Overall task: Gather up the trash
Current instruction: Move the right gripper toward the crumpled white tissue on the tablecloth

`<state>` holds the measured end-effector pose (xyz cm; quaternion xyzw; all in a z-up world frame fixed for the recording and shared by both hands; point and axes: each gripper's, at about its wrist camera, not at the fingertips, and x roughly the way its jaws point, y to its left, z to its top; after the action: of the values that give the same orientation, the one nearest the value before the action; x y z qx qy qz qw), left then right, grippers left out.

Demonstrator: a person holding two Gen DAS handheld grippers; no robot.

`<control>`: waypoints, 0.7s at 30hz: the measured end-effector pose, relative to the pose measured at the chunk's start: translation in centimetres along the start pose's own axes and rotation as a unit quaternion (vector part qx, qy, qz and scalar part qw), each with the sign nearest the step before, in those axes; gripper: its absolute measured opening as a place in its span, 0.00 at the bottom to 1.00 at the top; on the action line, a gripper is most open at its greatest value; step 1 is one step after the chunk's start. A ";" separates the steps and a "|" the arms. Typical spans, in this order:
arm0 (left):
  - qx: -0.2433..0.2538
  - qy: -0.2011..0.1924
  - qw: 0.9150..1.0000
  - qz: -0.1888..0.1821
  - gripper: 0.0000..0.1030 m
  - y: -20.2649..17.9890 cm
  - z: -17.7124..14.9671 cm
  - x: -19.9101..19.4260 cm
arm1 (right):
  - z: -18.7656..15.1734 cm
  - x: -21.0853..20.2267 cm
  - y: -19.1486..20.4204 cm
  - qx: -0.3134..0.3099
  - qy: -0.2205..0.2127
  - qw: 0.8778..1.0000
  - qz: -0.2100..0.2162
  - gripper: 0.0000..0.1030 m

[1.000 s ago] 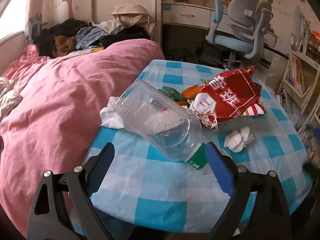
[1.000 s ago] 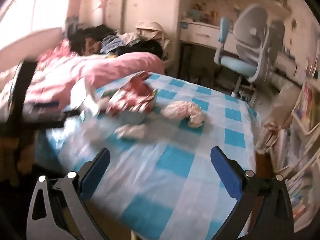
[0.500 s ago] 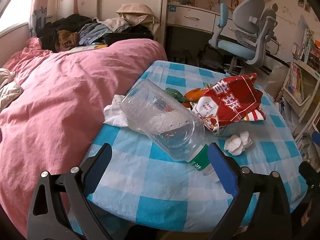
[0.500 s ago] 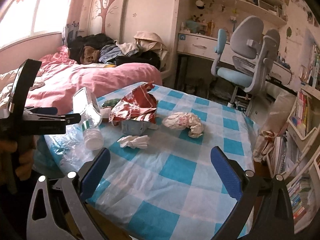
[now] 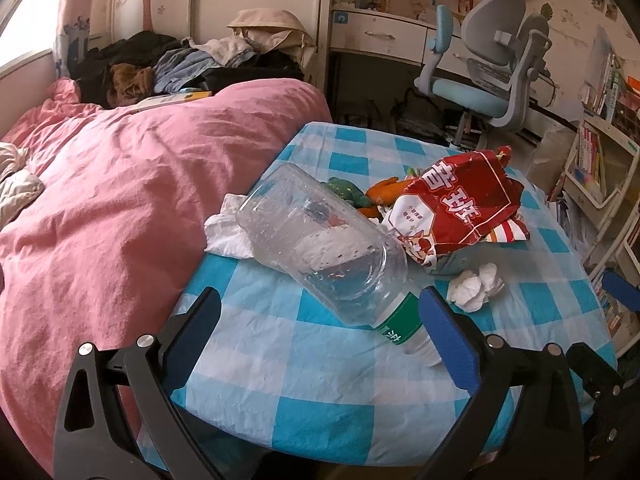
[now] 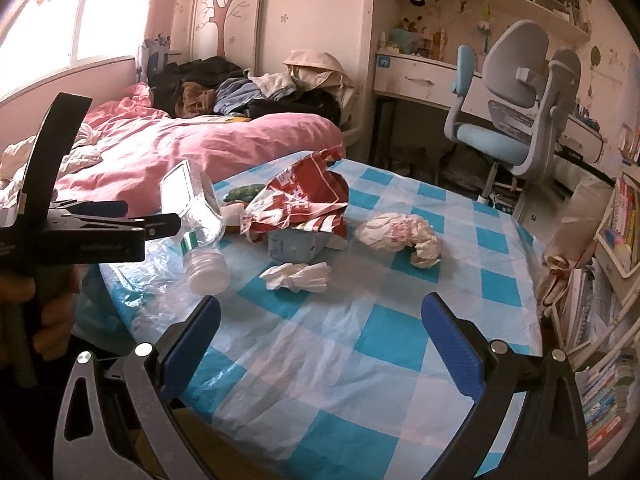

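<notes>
Blue-and-white checked plastic-covered worktop point(image 5: 304, 364) beside pink bed point(image 5: 120, 184). Clear ribbed plastic bottle point(image 5: 320, 256), green label, lies on its side; neck just ahead of left hand-held gripper point(image 5: 320, 332), jaws spread. Crinkled red snack bag point(image 6: 298, 204) and crumpled white tissue point(image 6: 298, 276) lie beyond right hand-held gripper point(image 6: 320, 334), also spread, empty.

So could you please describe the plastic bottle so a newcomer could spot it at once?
On the blue-checked table beside the pink bed, trash is piled near the bed-side edge. The bottle lies on its side there, the only clear item, with a green label at its neck.
</notes>
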<state>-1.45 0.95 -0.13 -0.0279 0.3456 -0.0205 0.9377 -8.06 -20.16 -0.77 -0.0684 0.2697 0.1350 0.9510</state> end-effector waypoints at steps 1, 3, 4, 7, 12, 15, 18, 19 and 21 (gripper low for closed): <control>0.000 0.001 1.000 0.000 0.93 0.0 0.0 0.1 | 0.0 0.0 0.0 0.000 0.000 1.000 0.001 0.94; -0.001 0.002 1.000 0.000 0.93 0.1 0.0 0.1 | 0.0 0.0 0.1 0.000 0.001 1.000 0.001 0.94; 0.000 0.003 1.000 0.000 0.93 0.0 0.0 0.2 | 0.0 0.0 0.1 0.001 0.001 1.000 0.002 0.94; 0.001 0.004 1.000 0.000 0.93 0.1 0.0 0.2 | -0.1 0.1 0.1 0.002 0.003 1.000 0.004 0.94; 0.003 0.004 1.000 0.001 0.93 0.1 -0.2 0.3 | 0.0 0.1 0.1 0.004 0.005 1.000 0.008 0.94; 0.003 0.004 1.000 0.001 0.93 0.1 -0.2 0.3 | 0.1 0.2 0.0 0.004 0.006 1.000 0.010 0.94; 0.003 0.004 1.000 0.001 0.93 0.1 -0.2 0.3 | 0.0 0.2 0.0 0.005 0.007 1.000 0.012 0.94; 0.003 0.005 1.000 0.001 0.93 0.1 -0.2 0.3 | 0.0 0.2 0.0 0.005 0.008 1.000 0.013 0.94; 0.003 0.005 1.000 0.001 0.93 0.1 -0.2 0.3 | 0.0 0.3 0.0 0.006 0.008 1.000 0.015 0.94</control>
<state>-1.35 1.03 -0.49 -0.0248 0.3503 -0.0209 0.9361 -7.82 -20.05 -0.90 -0.0595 0.2788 0.1467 0.9472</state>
